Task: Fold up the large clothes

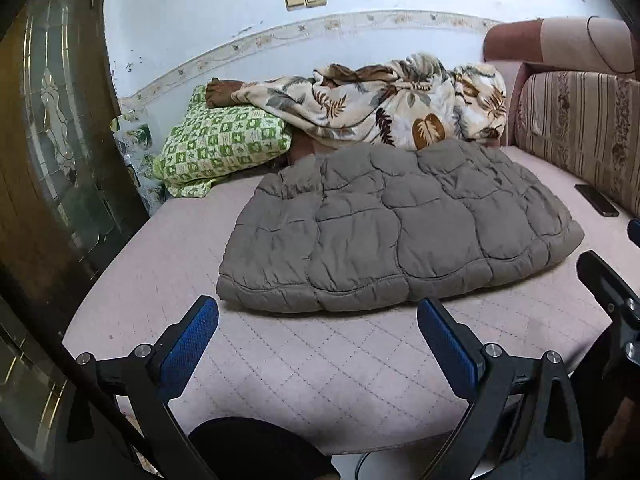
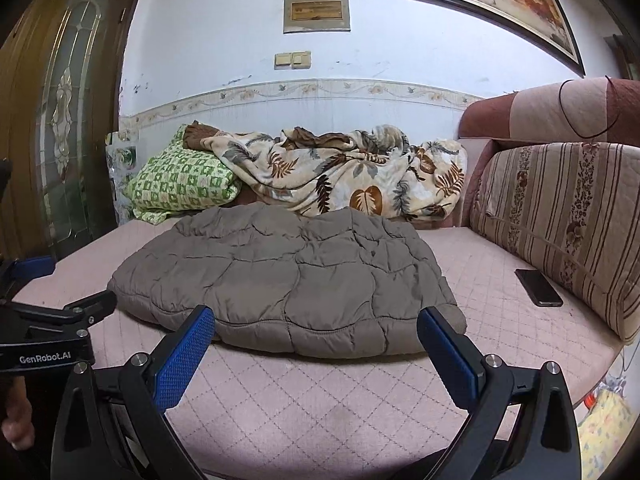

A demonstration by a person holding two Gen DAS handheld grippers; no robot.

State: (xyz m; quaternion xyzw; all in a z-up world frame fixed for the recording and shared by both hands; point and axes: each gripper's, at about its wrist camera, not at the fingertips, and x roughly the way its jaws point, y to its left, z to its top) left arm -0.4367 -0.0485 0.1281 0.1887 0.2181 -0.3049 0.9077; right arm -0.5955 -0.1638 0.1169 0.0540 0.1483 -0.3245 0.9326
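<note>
Two sets of tongs hover over the near edge of the sofa seat, both spread wide with nothing between the blue pads. The left tongs sit just short of the near hem of the grey quilted jacket; the right tongs frame that same hem near its right corner, apart from it.

The grey quilted jacket lies folded into a thick, rounded slab in the middle of the seat, its far edge running up against a leaf-print blanket heaped at the wall. A green checked pillow lies to the left of that heap and a dark phone to the right, beside the striped back cushion.

The jacket looks puffy and light, soft throughout, with a smooth shell that is likely to be a little slippery and springy. A pinch on the padding alone would probably slide off or take only the top layer. The stitched hem along the near edge and the two near corners seem the surest places to take hold, one corner per hand, deep enough to catch all the layers at once.
</note>
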